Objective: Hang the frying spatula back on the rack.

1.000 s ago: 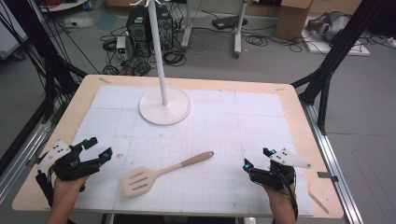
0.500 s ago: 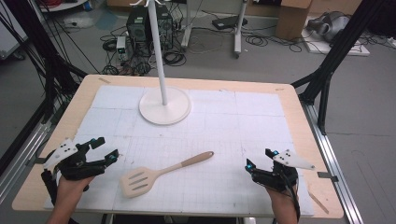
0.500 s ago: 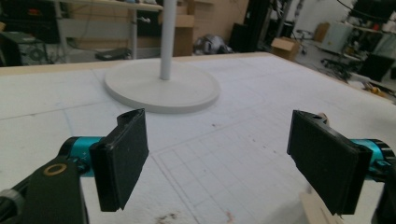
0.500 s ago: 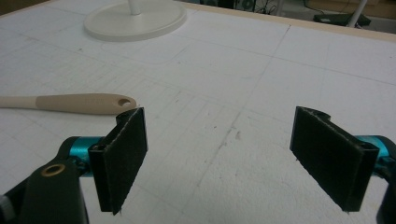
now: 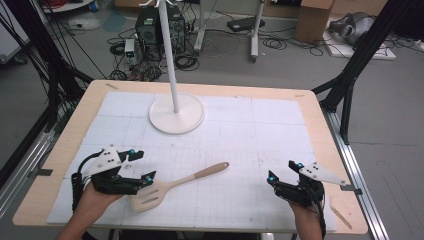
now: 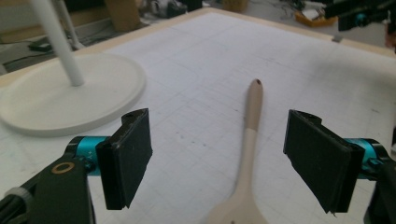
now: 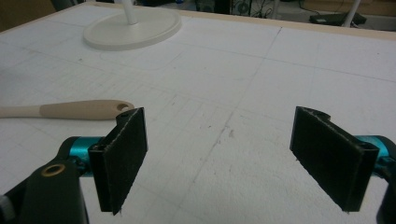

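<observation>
One slotted spatula (image 5: 172,186) and one white stand (image 5: 176,113) sit on one table (image 5: 310,107) covered by one gridded white mat (image 5: 260,145), flanked by two handheld grippers, left (image 5: 141,167) and right (image 5: 281,171).

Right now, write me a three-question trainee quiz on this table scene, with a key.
1. True or false: the left gripper is already clamped on the spatula.
2. Which end of the spatula lies nearer the left gripper? A) the slotted blade B) the handle tip with the hole
3. What stands on the far side of the mat?

Key:
1. False. In the left gripper view the pads stand wide apart with the handle on the mat between them, untouched; the jaws have just been closing a little.
2. A.
3. A white stand with a round base and an upright pole.
</observation>
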A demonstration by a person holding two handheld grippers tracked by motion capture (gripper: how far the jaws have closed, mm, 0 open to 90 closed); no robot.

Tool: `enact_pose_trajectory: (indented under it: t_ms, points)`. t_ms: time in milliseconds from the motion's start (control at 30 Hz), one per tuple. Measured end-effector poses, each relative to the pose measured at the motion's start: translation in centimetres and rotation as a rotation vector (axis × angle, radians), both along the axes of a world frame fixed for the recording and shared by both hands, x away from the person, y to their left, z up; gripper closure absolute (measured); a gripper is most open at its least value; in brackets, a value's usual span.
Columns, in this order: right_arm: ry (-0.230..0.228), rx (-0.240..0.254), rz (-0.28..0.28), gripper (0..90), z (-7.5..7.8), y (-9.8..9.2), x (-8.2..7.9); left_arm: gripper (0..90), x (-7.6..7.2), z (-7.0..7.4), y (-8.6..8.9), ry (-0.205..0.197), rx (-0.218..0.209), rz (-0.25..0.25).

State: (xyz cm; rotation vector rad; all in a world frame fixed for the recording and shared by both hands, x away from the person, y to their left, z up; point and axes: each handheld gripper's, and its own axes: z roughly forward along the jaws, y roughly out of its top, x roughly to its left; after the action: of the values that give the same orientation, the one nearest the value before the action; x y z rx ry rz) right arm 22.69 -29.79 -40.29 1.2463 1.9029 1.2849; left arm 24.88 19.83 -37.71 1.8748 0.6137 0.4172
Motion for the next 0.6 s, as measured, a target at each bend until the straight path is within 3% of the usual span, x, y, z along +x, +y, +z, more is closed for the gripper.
enact_pose_trajectory:
  t_ms: [67, 133, 200, 300, 333, 367, 400, 433, 500, 600]
  points:
    - [0.006, 0.007, 0.0, 18.0, -0.1, 0.0, -0.1, 24.3, 0.4, -0.1, -1.3, 0.018, 0.048, -0.034]
    - [0.007, 0.006, 0.003, 18.0, -0.1, 0.0, -0.1, 24.4, 0.6, -0.2, -1.6, 0.023, 0.068, -0.042]
    - [0.018, 0.005, 0.002, 18.0, -0.4, 0.0, -0.1, 24.3, 1.3, -0.3, -2.4, 0.058, 0.104, -0.055]
    - [0.021, 0.008, -0.001, 18.0, -0.4, -0.1, -0.1, 23.9, 1.5, -0.3, -2.9, 0.069, 0.122, -0.07]
    - [0.02, 0.01, -0.002, 18.0, -0.4, -0.2, -0.1, 23.8, 1.8, -0.4, -3.5, 0.078, 0.156, -0.089]
    - [0.02, 0.01, -0.002, 18.0, -0.4, -0.2, -0.1, 23.8, 1.8, -0.4, -3.5, 0.078, 0.156, -0.089]
    - [0.021, 0.008, -0.001, 18.0, -0.4, -0.2, -0.1, 23.9, 2.1, -0.7, -4.2, 0.085, 0.196, -0.108]
    - [0.021, 0.008, -0.001, 18.0, -0.4, -0.2, -0.1, 24.2, 2.1, -0.7, -4.2, 0.085, 0.196, -0.108]
    - [0.024, 0.011, -0.003, 18.1, -0.5, -0.2, 0.0, 25.3, 2.4, -1.0, -4.8, 0.09, 0.249, -0.122]
    - [0.024, 0.016, -0.005, 18.0, -0.5, -0.2, 0.1, 32.9, 3.0, -1.5, -6.1, 0.127, 0.338, -0.173]
